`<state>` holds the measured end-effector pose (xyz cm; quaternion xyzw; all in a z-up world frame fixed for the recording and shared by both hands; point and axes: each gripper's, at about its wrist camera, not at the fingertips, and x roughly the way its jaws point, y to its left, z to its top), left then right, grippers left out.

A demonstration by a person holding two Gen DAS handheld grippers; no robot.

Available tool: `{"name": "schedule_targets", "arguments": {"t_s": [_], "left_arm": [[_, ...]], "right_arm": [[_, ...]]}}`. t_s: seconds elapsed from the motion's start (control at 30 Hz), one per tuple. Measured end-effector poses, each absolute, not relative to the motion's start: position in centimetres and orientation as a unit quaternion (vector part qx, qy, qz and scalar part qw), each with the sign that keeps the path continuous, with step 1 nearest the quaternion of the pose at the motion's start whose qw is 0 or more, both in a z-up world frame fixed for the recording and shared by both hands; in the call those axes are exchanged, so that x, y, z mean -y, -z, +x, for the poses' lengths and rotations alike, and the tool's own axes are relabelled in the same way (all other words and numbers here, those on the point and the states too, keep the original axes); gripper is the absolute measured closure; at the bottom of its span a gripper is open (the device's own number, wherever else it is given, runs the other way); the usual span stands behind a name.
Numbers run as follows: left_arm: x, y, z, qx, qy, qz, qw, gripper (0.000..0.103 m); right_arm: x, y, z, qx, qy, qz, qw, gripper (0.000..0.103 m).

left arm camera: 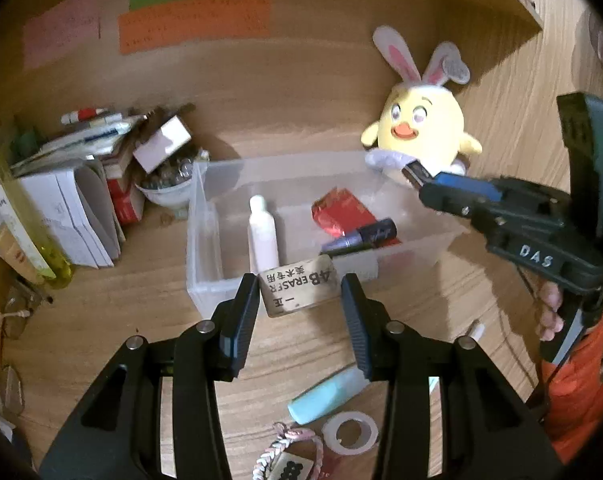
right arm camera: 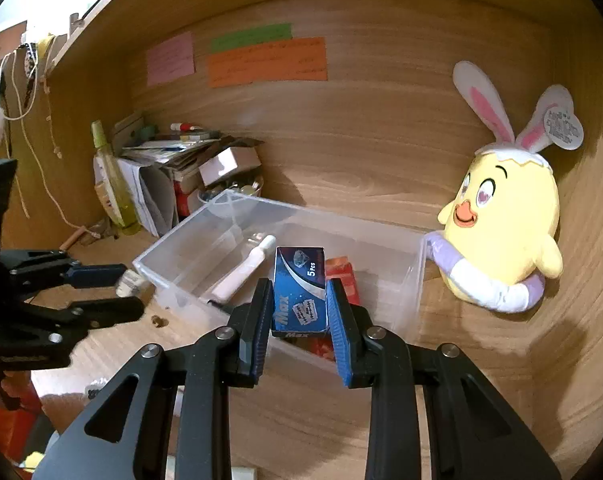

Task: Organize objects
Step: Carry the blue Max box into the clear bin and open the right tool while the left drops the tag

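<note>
While both hand-held tools hover over a wooden desk, each carries one small item above a clear plastic bin (right arm camera: 415, 280). The left gripper (left arm camera: 301, 300) is clamped on a beige eraser (left arm camera: 299, 289) printed with "4B ERASER", held at the bin's near wall. The right gripper (right arm camera: 299, 312) squeezes a blue box (right arm camera: 300, 290) marked "Max" and "5 Pcs", upright between its pads over the bin's near edge. Inside the bin lie a white bottle (left arm camera: 262, 236), a red packet (left arm camera: 341, 210) and a dark tube (left arm camera: 363, 234) (its label is too blurred to read). A yellow chick plush (right arm camera: 505, 232) with rabbit ears leans beside the bin's far end. On the desk near the left gripper sit a mint-green tube (left arm camera: 325, 394) and a tape roll (left arm camera: 351, 432).
</note>
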<state>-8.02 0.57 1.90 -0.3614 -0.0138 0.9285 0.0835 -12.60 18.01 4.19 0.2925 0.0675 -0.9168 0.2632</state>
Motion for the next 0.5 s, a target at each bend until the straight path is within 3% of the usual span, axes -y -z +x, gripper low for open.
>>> {"name": "schedule_targets", "arguments": {"t_s": [0.5], "left_arm": [[0.4,-4.4,-11.2,0.03,-0.941,-0.33,0.067,0.061]], "right_arm": [[-18.1,-4.4,-15.7,-0.078,0.922,0.294,0.24,0.078]]}}
